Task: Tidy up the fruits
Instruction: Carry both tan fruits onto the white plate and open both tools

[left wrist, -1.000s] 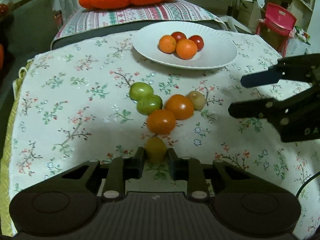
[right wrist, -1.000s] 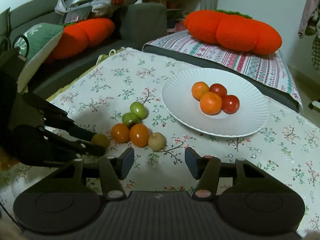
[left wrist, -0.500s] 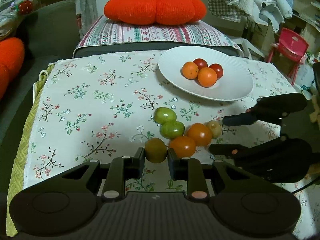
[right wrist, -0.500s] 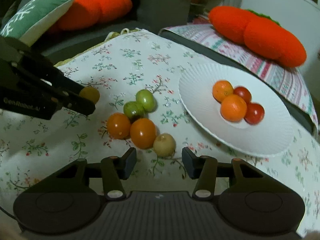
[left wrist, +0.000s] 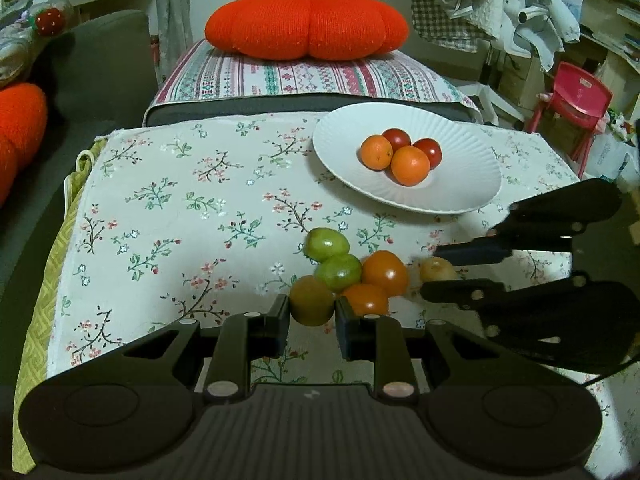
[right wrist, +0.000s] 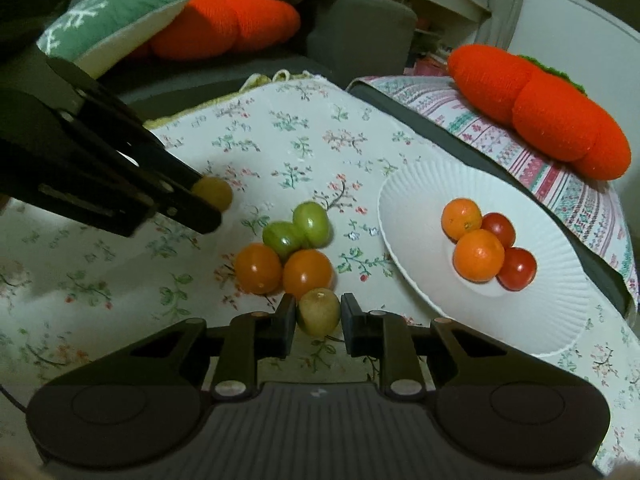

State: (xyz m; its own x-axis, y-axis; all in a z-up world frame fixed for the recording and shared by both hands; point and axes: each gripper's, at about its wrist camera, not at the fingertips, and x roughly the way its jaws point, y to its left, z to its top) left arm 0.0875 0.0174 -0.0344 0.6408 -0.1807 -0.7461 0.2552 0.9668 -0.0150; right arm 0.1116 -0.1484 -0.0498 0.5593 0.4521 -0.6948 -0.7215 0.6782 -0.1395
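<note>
White floral cloth covered the table, the largest surface, with bare room to the left and a round white fluted paper plate at the far right holding two oranges and two red tomatoes. Between plate and grippers lay a touching cluster of two green and two orange tomatoes. The left hand-held gripper was closed to fruit width on a round olive-yellow tomato, apparently held clear of the cloth. The right hand-held gripper stood with a small pale yellow-green tomato between its fingers, narrowly parted; whether the pads touched it could not be told. That fruit, roughly round with no marked long axis, touched the cluster. The plate lay ahead and rightward of both grippers, nearer the right one, its near rim unobstructed.
</note>
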